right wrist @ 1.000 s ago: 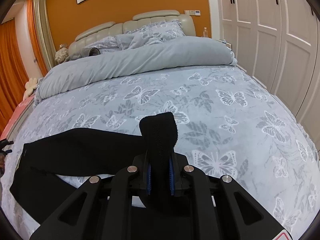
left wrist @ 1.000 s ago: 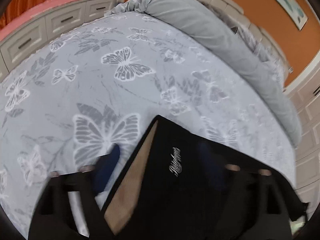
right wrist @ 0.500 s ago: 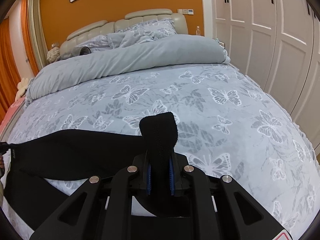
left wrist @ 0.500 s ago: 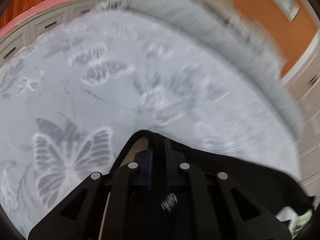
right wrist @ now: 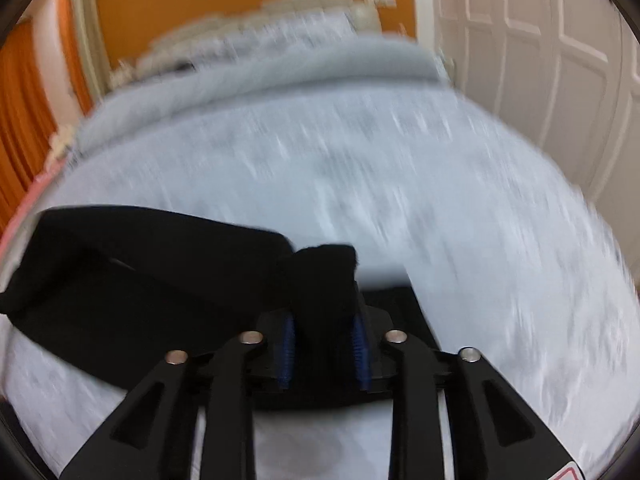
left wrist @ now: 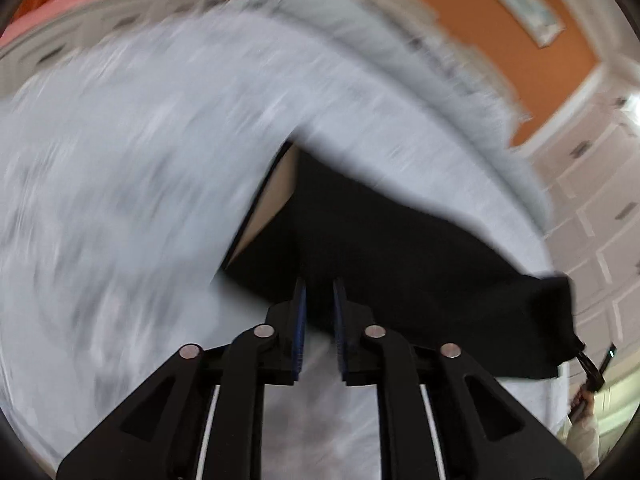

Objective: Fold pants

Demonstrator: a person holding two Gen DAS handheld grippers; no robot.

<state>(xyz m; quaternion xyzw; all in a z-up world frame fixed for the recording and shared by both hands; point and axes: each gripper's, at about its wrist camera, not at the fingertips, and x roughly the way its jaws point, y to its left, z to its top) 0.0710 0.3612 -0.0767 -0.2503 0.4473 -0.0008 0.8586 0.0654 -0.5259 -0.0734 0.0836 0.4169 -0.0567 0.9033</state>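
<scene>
The black pants [left wrist: 400,248] hang stretched between the two grippers above the bed; both views are motion-blurred. My left gripper [left wrist: 319,296] is shut on the waist end, the tan inner lining [left wrist: 272,200] showing beside it. My right gripper [right wrist: 323,320] is shut on a bunched cuff end [right wrist: 324,276], and the pants' legs [right wrist: 132,264] trail off to the left. The other gripper shows at the far right of the left wrist view [left wrist: 592,364].
The bed's butterfly-print cover [right wrist: 440,208] lies below. A grey duvet [right wrist: 280,76] and headboard are at the far end. White wardrobe doors [right wrist: 560,60] stand to the right, orange curtains [right wrist: 24,112] and pink-topped drawers [left wrist: 80,4] to the left.
My left gripper shut on the pants' waist and lifted it. Both grippers swing fast now, and the pants have come up off the bed.
</scene>
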